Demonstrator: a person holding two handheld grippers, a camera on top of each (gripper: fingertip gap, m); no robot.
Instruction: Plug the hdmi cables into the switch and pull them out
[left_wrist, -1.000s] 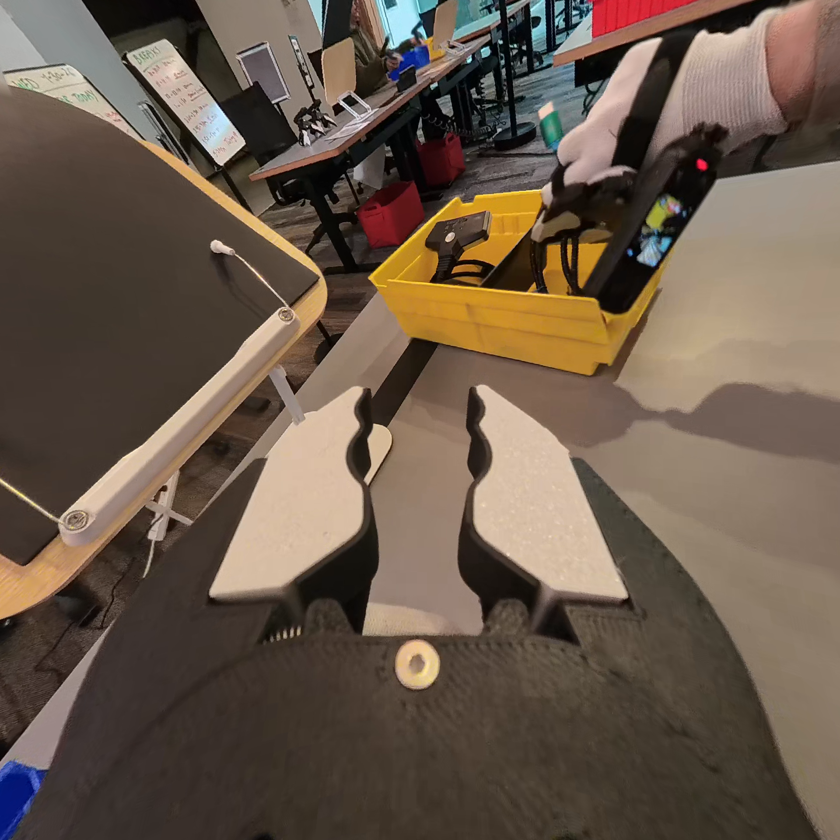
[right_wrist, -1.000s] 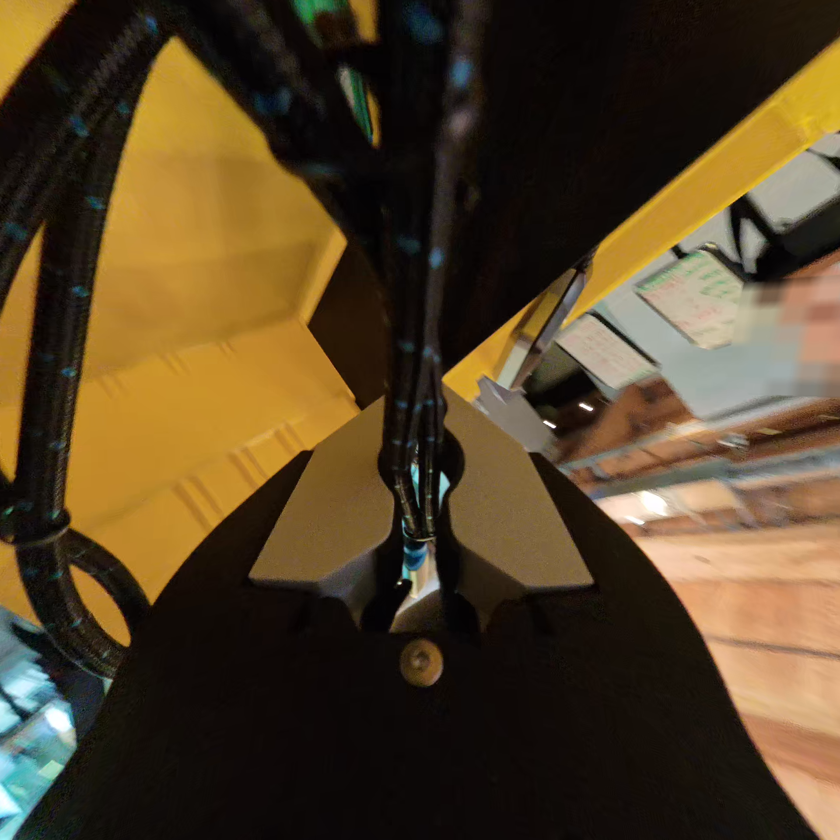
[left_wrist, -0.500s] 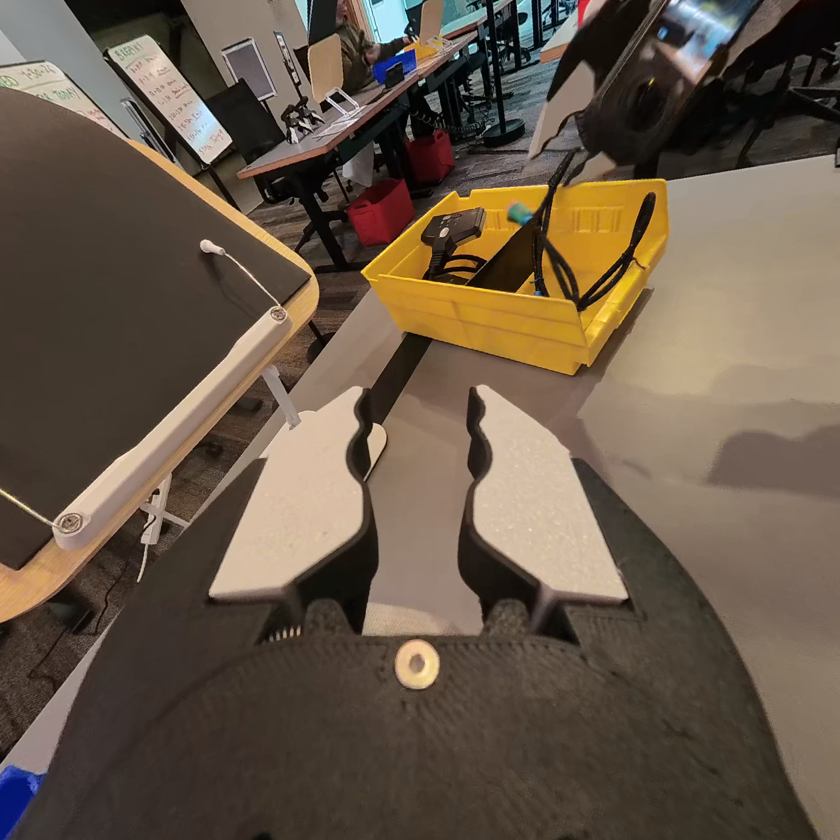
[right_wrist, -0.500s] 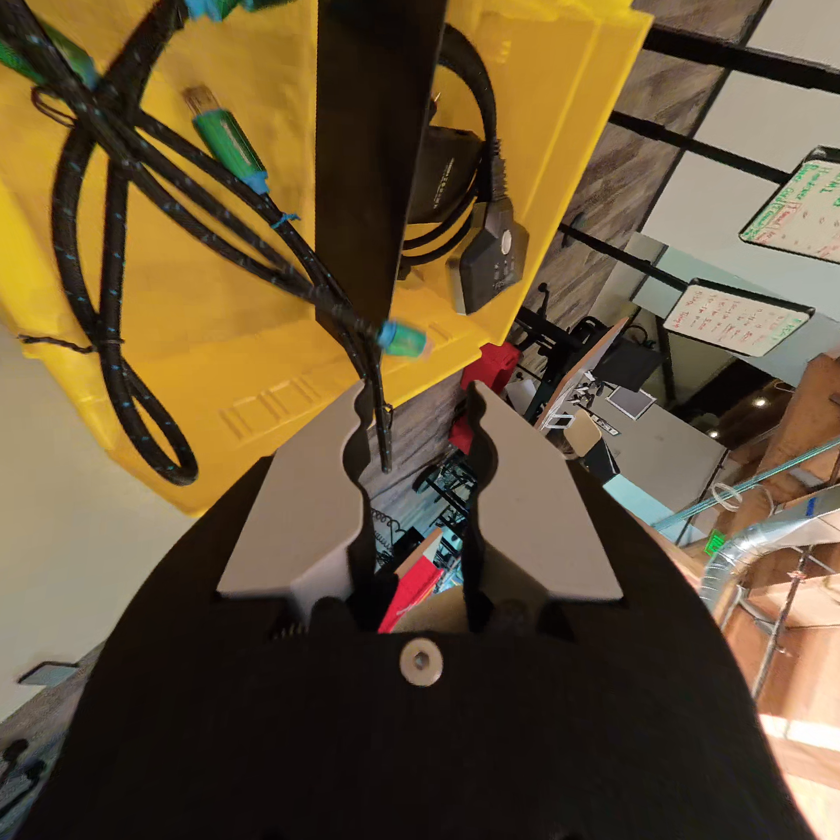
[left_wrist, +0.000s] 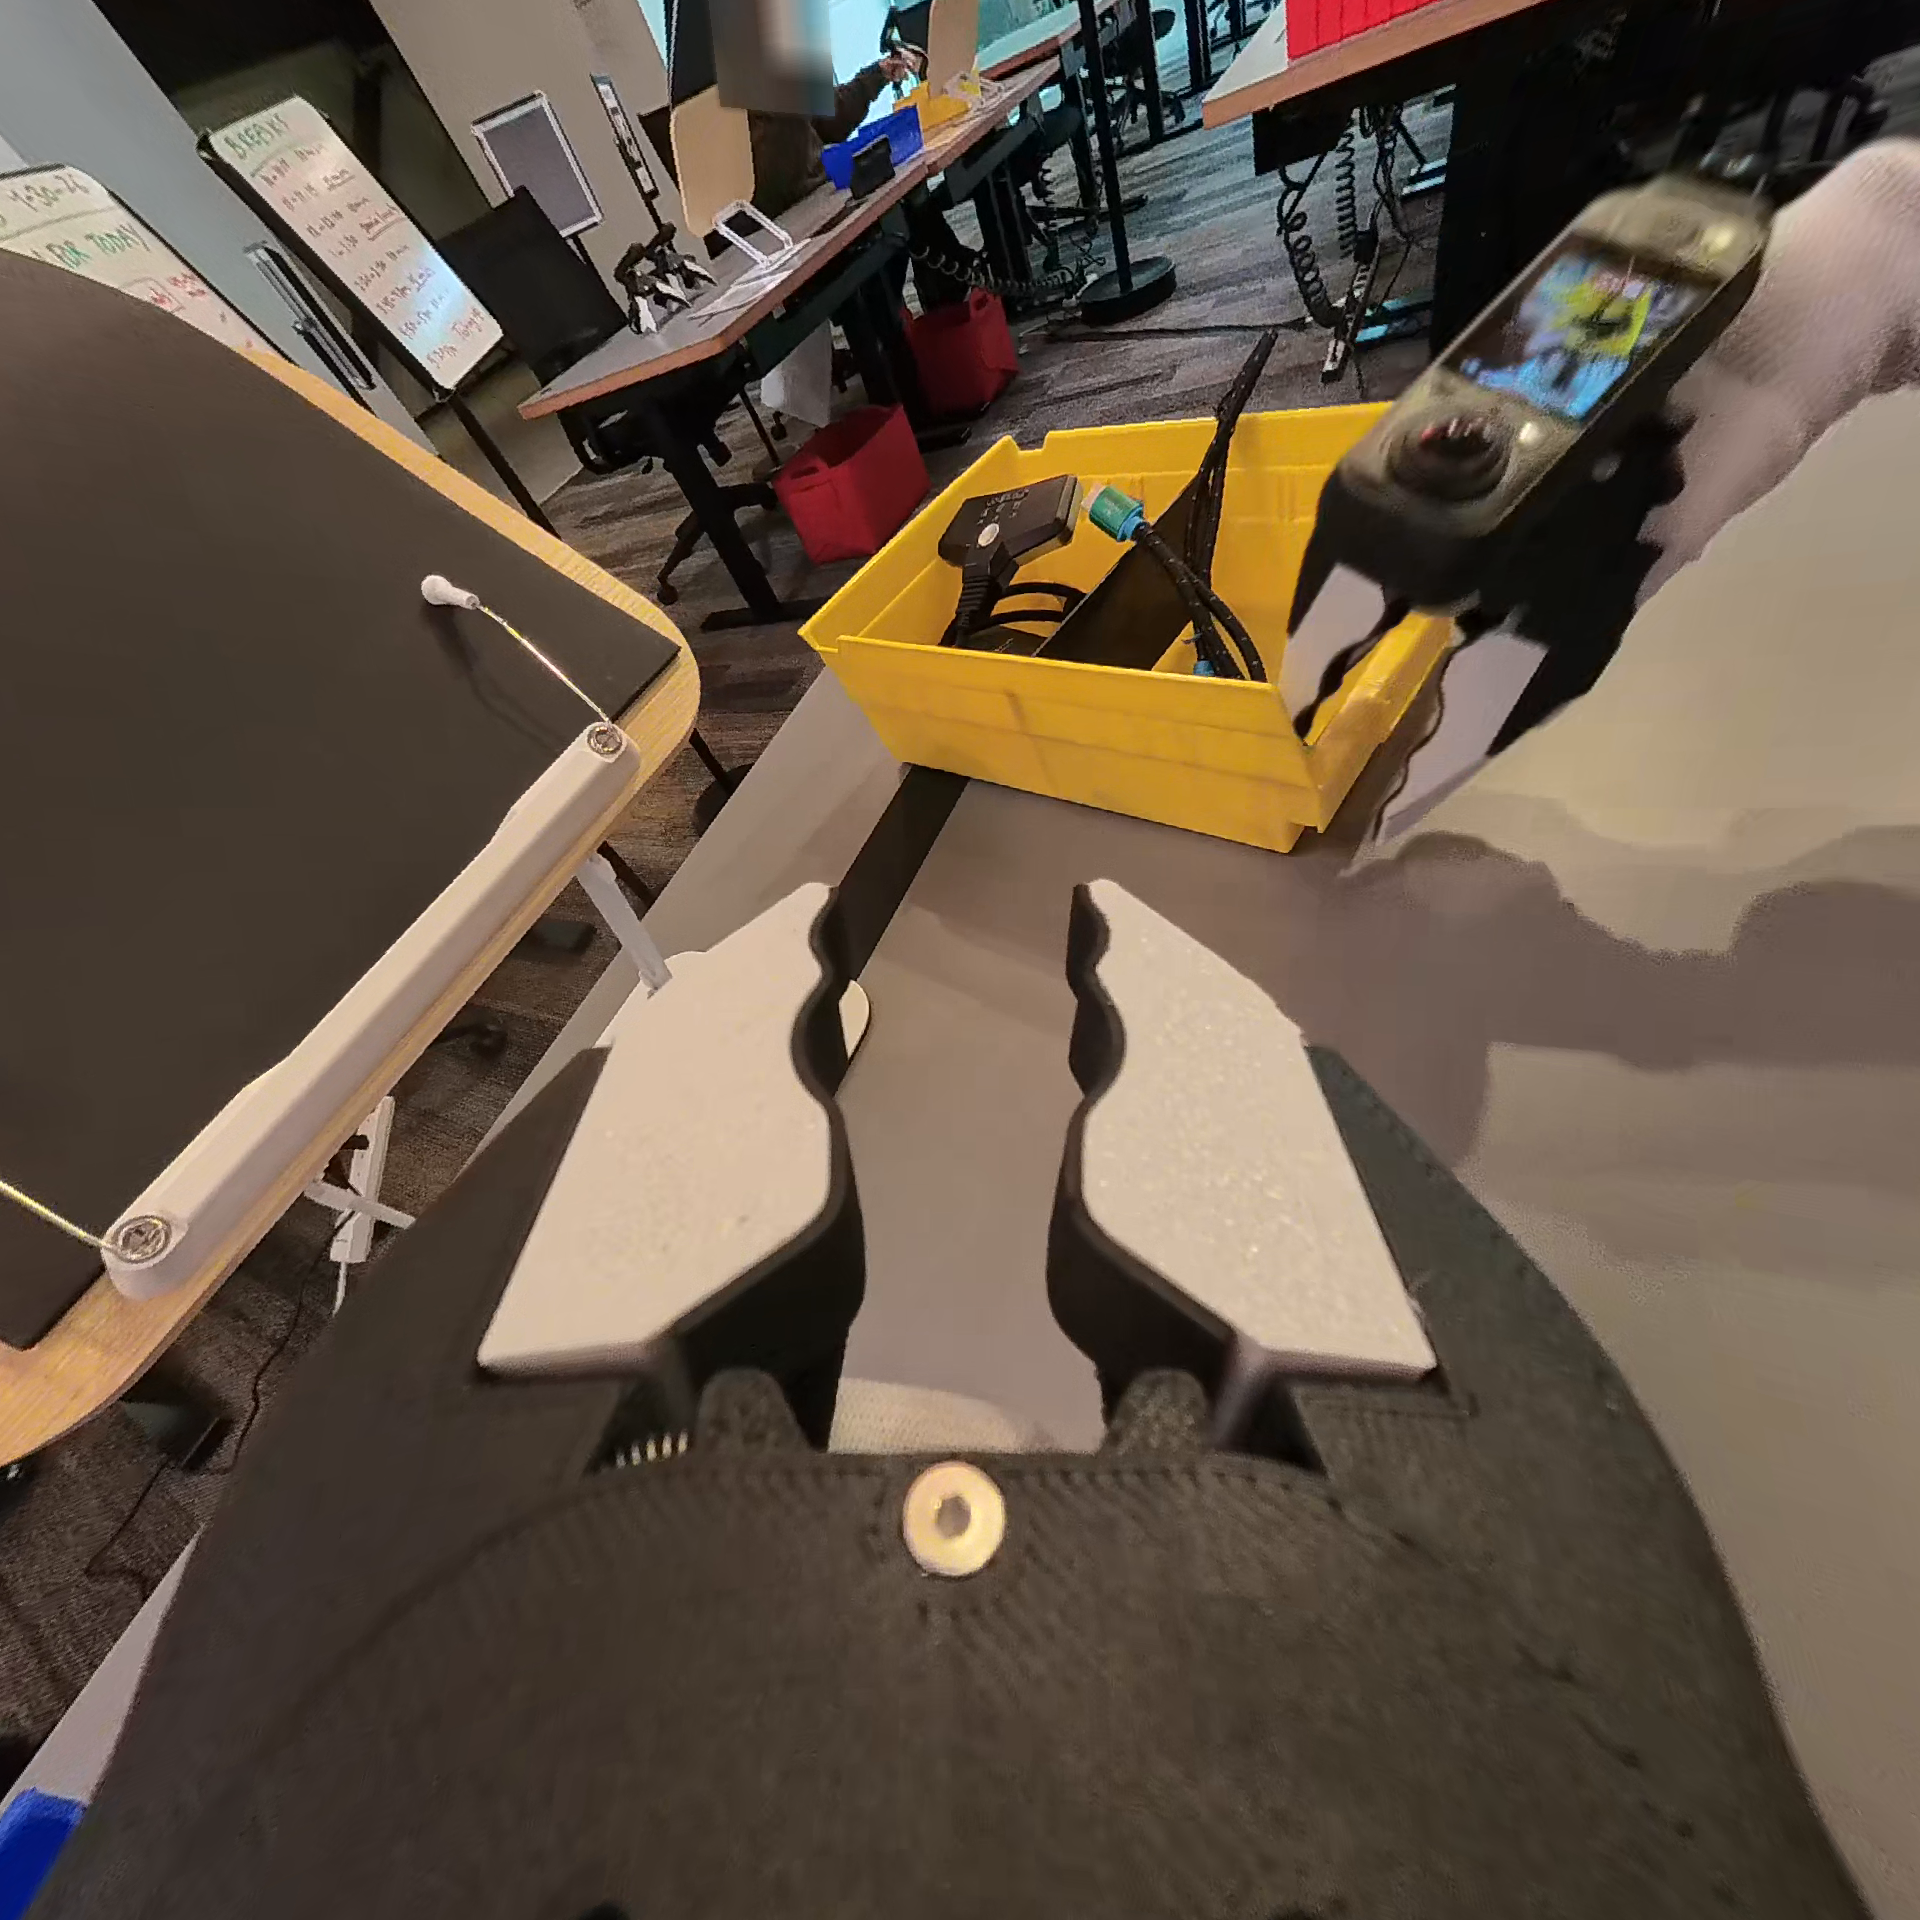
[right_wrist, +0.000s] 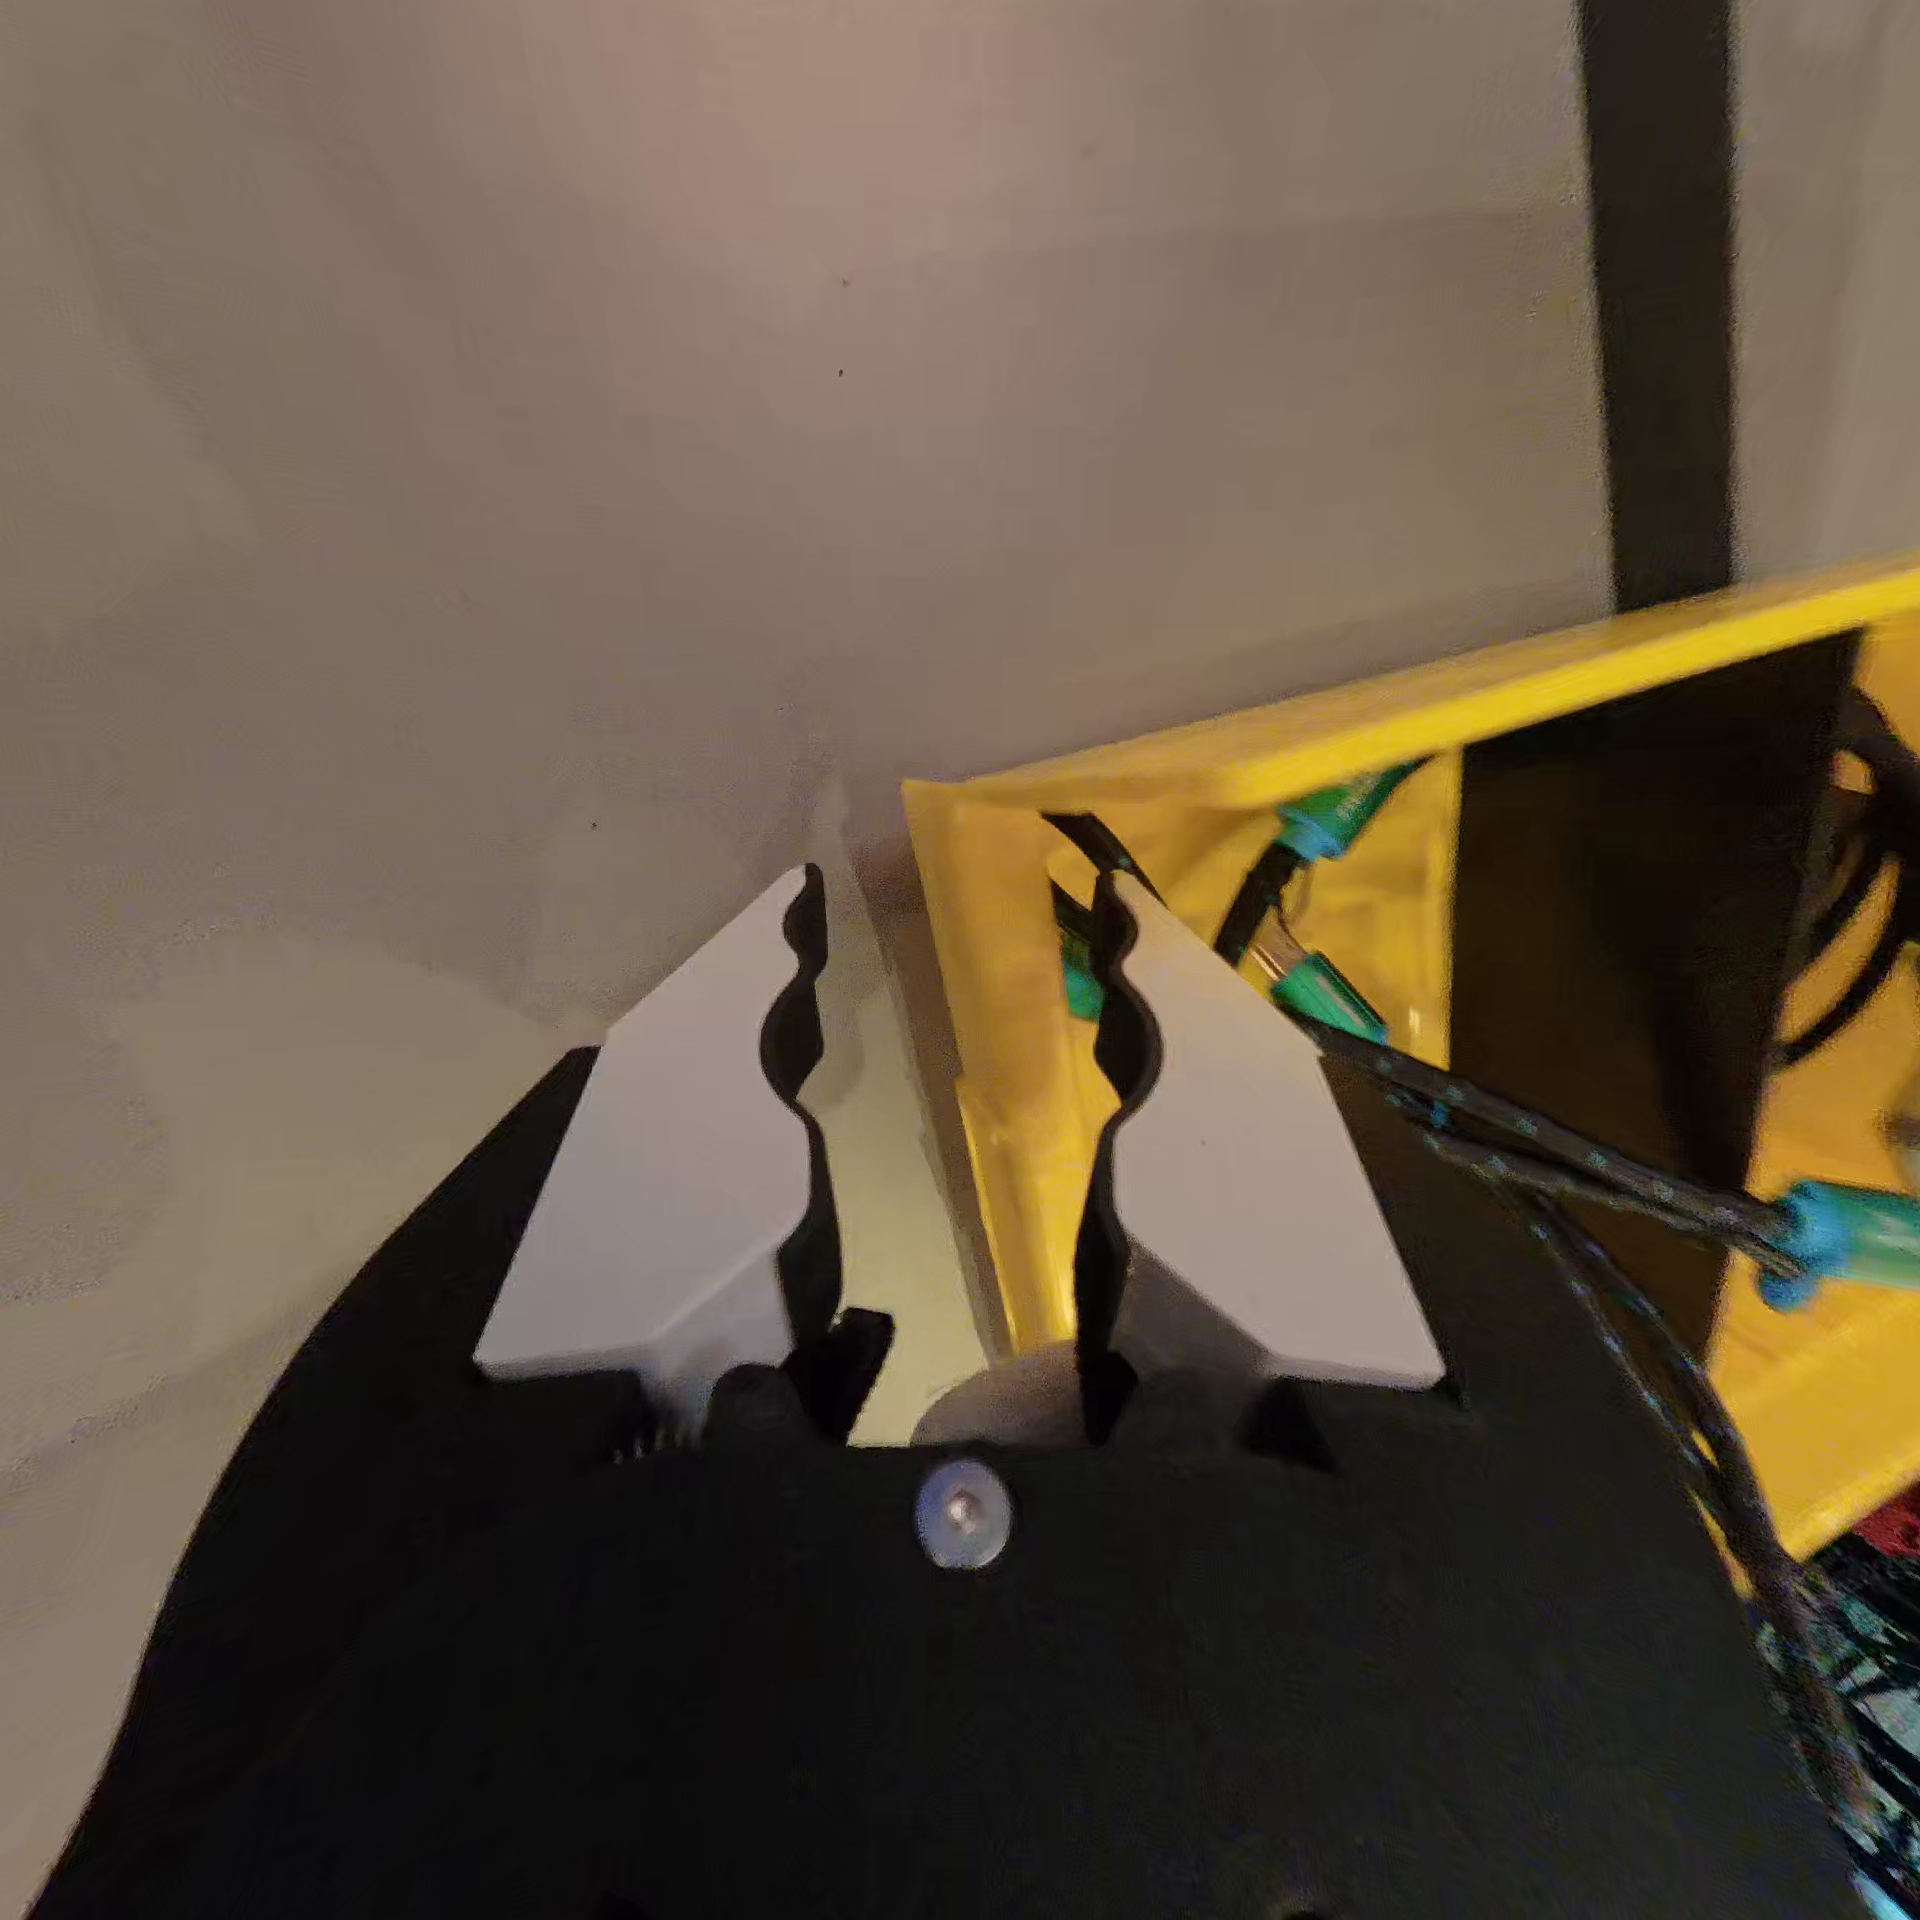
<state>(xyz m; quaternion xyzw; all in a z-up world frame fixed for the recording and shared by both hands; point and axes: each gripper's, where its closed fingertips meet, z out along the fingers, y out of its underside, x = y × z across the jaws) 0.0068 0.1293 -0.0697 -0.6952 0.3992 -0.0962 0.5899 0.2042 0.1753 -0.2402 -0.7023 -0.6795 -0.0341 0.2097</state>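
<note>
A yellow bin (left_wrist: 1081, 717) stands on the grey table (left_wrist: 1621, 1351) ahead. It holds the black switch (left_wrist: 1013, 520), braided black HDMI cables with green plugs (left_wrist: 1114, 509) and a black divider (left_wrist: 1127, 603). My left gripper (left_wrist: 951, 904) is open and empty, low over the table short of the bin. My right gripper (left_wrist: 1345, 779), held by a gloved hand, is open at the bin's near right corner. In the right wrist view its jaws (right_wrist: 958, 878) straddle the bin's corner wall (right_wrist: 997, 1039); cables (right_wrist: 1507, 1143) and green plugs (right_wrist: 1849, 1236) lie inside, untouched.
A tilted wooden board with a black mat (left_wrist: 260, 727) stands close on the left, past the table edge. A black strip (left_wrist: 894, 862) runs along the table toward the bin. Desks, whiteboards and red bins (left_wrist: 852, 478) stand behind. My right fingertips sit around 25 cm from my left ones.
My right gripper opened and let go of the braided cable, rose out of the bin, then came down at the bin's near right corner. My left gripper stayed almost still.
</note>
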